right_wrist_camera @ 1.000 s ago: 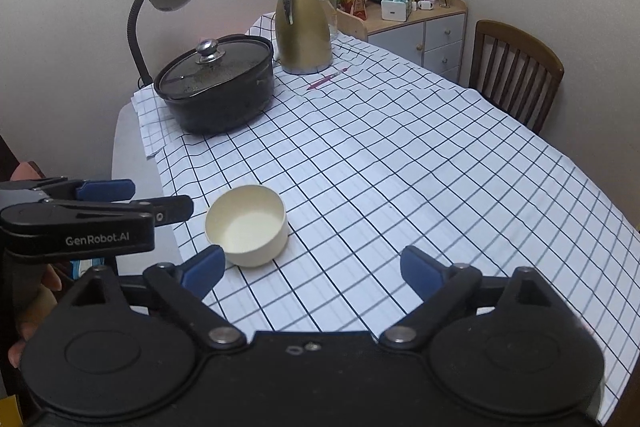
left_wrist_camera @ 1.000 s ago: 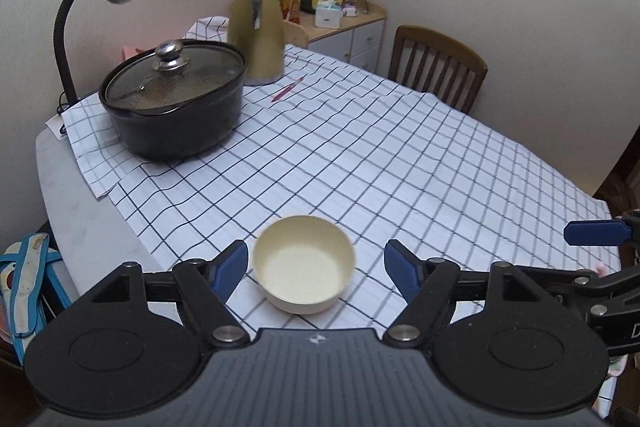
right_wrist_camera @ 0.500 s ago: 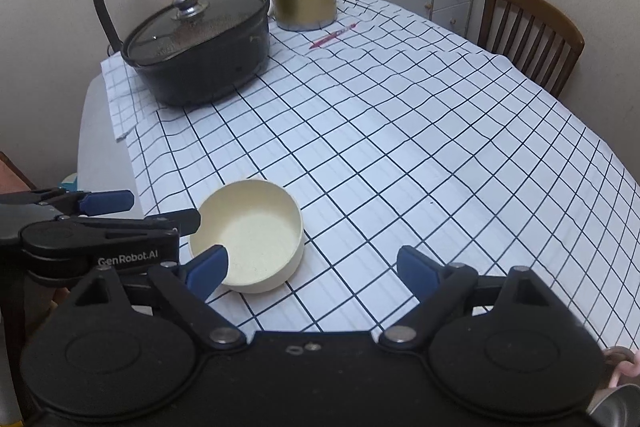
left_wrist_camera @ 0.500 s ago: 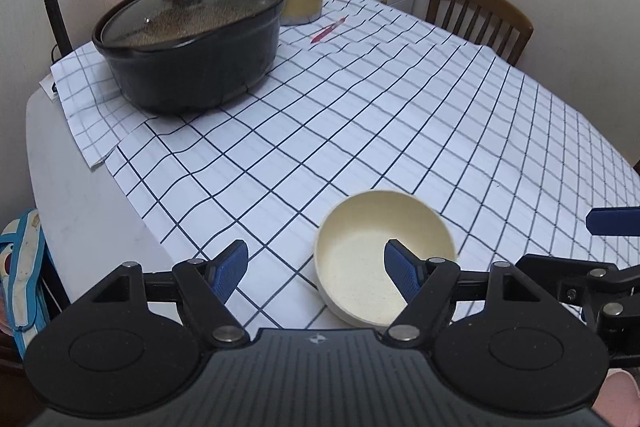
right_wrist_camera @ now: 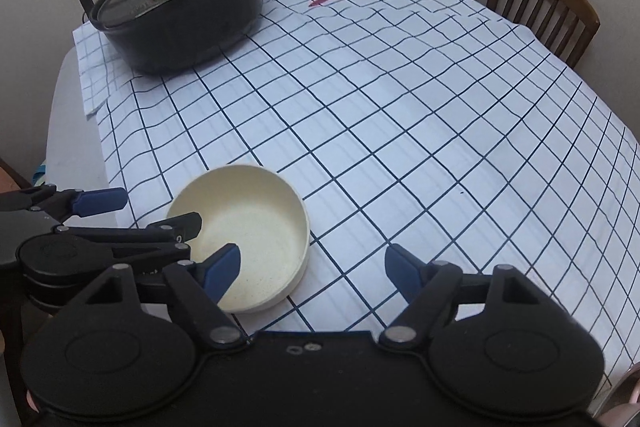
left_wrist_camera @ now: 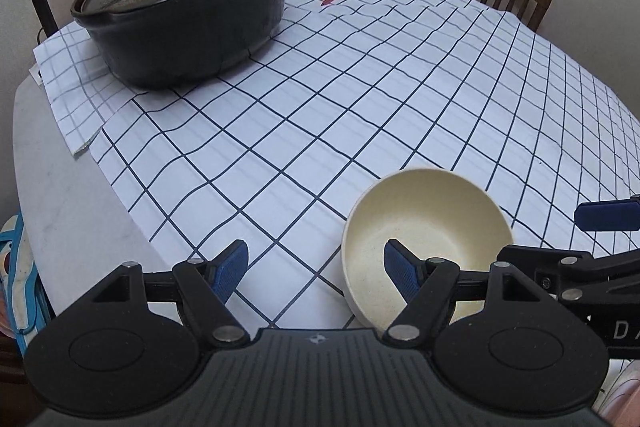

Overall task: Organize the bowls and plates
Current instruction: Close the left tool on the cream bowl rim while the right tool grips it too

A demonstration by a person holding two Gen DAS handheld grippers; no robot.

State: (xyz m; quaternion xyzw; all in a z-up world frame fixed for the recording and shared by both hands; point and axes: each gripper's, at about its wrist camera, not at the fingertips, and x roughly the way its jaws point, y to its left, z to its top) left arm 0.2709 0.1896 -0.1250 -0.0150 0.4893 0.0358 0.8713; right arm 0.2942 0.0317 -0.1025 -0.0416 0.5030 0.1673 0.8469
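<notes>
Bowl [left_wrist_camera: 426, 235], cream, upright on desk [left_wrist_camera: 72, 227]: your left gripper [left_wrist_camera: 316, 269] and right gripper [right_wrist_camera: 312, 271], fingers apart, each straddle its rim, gripping nothing; right's have just been narrowing.

You're running matte black grippers: the left gripper [left_wrist_camera: 316, 269] and right gripper [right_wrist_camera: 312, 269] are both showing round disc housings, silver pivot screws, blue fingertip pads [left_wrist_camera: 402, 271], and white lettering lower right.
</notes>
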